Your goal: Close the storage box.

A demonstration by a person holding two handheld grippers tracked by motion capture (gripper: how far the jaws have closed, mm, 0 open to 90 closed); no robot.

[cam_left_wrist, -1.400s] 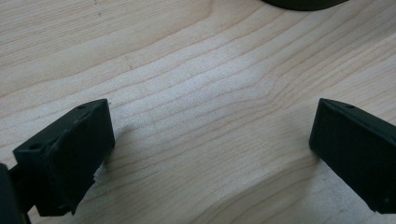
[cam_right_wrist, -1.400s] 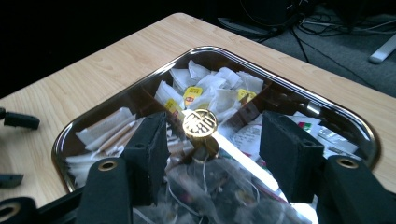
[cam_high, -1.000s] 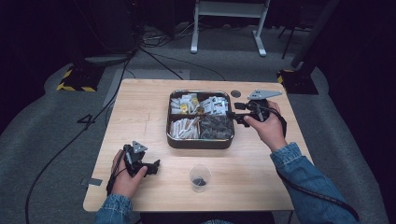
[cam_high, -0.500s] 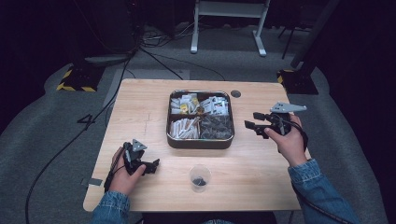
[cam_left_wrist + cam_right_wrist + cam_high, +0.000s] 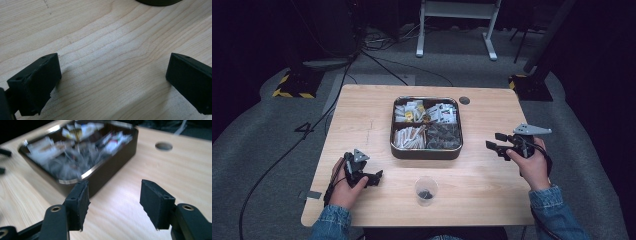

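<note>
A dark metal tray [image 5: 427, 151] with four compartments of sachets and packets sits in the middle of the wooden table [image 5: 362, 110]. In front of it stands a clear plastic cup [image 5: 426, 190] with something dark at its bottom. My left gripper [image 5: 377, 177] rests low at the front left, its jaws wide open over bare wood [image 5: 112, 77]. My right gripper [image 5: 492, 141] hovers to the right of the tray. It is open and empty [image 5: 115, 202] and points at the tray's near corner [image 5: 110, 173].
A round cable hole [image 5: 464, 100] lies behind the tray's right corner and shows again in the right gripper view [image 5: 163, 146]. Cables trail over the grey floor at the left. A white stand's feet [image 5: 454, 30] are beyond the table.
My right gripper has drawn away from the tray's right edge, moving right, towards the person and lower. Its jaws stay open and empty. The left gripper has not moved.
</note>
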